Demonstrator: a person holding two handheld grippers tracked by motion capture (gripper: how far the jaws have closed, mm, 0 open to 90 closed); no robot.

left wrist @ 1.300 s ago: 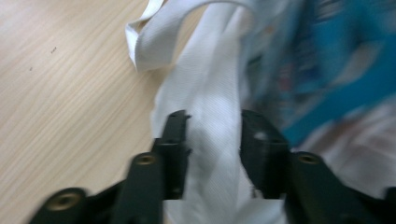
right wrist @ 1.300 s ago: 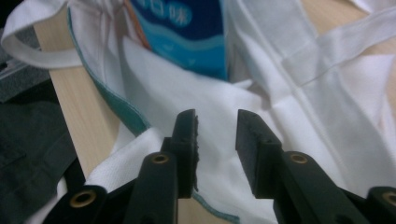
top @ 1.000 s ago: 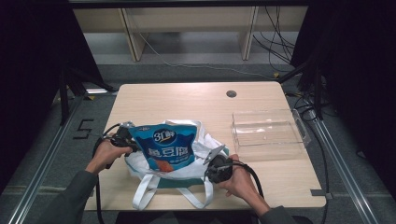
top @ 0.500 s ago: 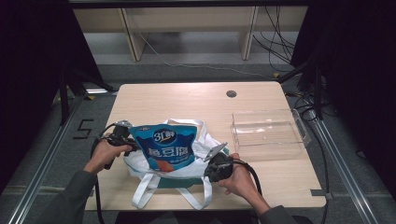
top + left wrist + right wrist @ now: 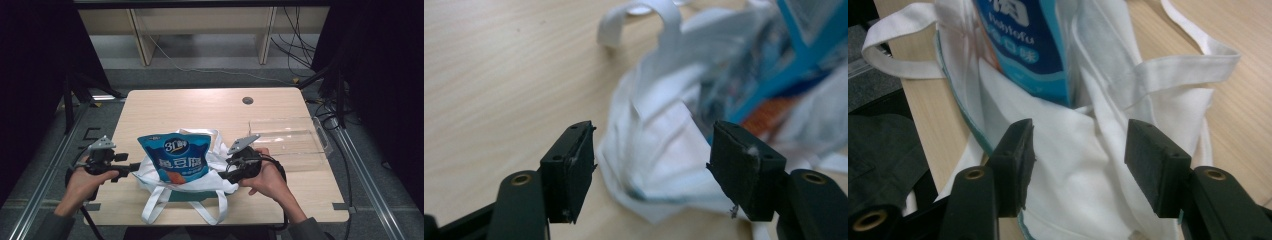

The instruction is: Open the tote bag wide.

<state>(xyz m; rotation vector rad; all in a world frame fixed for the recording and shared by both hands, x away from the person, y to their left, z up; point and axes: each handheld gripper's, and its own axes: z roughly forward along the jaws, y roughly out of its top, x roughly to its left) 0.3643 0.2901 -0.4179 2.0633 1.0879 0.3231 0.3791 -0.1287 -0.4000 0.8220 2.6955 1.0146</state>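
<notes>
On the wooden counter [image 5: 200,107] a white tote bag [image 5: 192,181] lies crumpled near the six o'clock edge, with a blue tofu snack packet [image 5: 175,156] standing up out of its mouth. The bag's white straps [image 5: 152,212] trail toward six o'clock, over the counter's edge.

The left tool [image 5: 134,167] sits at nine o'clock of the bag, pointing toward three o'clock at the cloth. Its jaws have just been opening and now stand apart; in the left gripper view the left tool [image 5: 651,165] frames a fold of white fabric without pressing it.

The right tool [image 5: 225,175] is at three o'clock of the bag, aimed at nine o'clock. Its jaws have just been opening too and stand apart; in the right gripper view the right tool [image 5: 1079,160] has bag cloth between its open jaws, untouched, with the packet [image 5: 1025,45] just beyond.

A clear plastic tray [image 5: 290,137] rests at two o'clock of the bag, near the right hand [image 5: 272,182].
</notes>
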